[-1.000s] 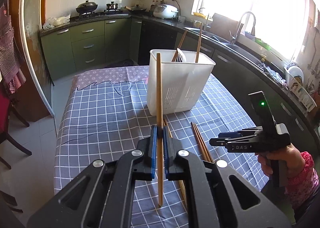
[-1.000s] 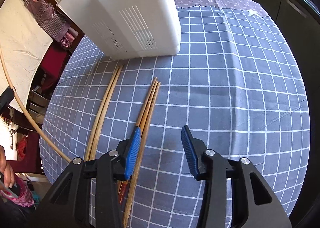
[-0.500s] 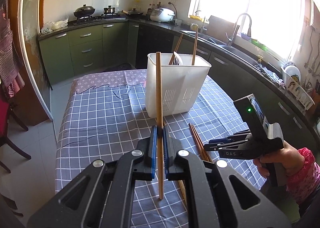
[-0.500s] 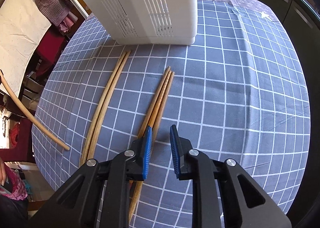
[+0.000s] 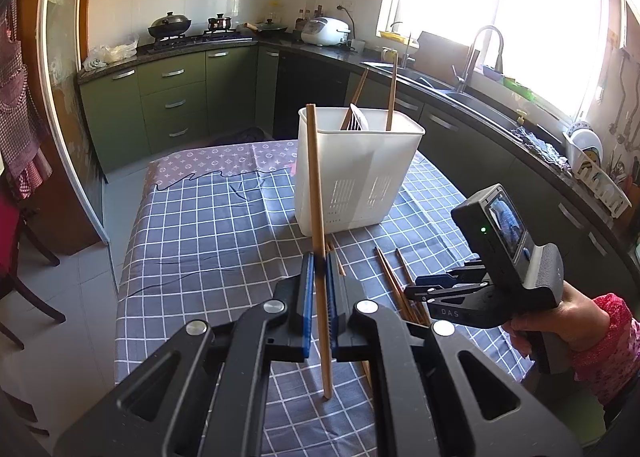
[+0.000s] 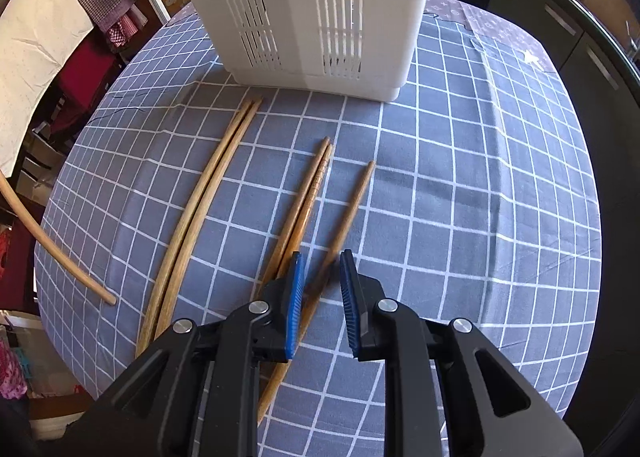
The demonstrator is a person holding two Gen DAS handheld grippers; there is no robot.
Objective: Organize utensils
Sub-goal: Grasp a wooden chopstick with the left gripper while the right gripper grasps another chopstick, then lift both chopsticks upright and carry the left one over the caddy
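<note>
My left gripper (image 5: 319,261) is shut on a long wooden chopstick (image 5: 314,177), which stands nearly upright in front of the white slotted utensil holder (image 5: 360,177). Two chopsticks and a white utensil stick out of the holder. My right gripper (image 6: 322,269) points down at the table, its jaws narrowly apart. A single brown chopstick (image 6: 354,201) lies between the pads, which do not press on it. A brown pair (image 6: 310,193) lies just left of it, and a longer pale pair (image 6: 212,185) further left. The right gripper (image 5: 424,287) also shows in the left wrist view, in a hand.
The table wears a blue checked cloth (image 6: 460,185); its rounded edge drops off on the right and front. The utensil holder (image 6: 312,17) stands just behind the chopstick tips. The held long chopstick (image 6: 52,249) crosses the left side. Kitchen counters (image 5: 460,89) and a sink run behind.
The right gripper's jaws have narrowed a lot and it has shifted right over the brown chopsticks. One chopstick now lies apart from its pair. The left gripper keeps its hold.
</note>
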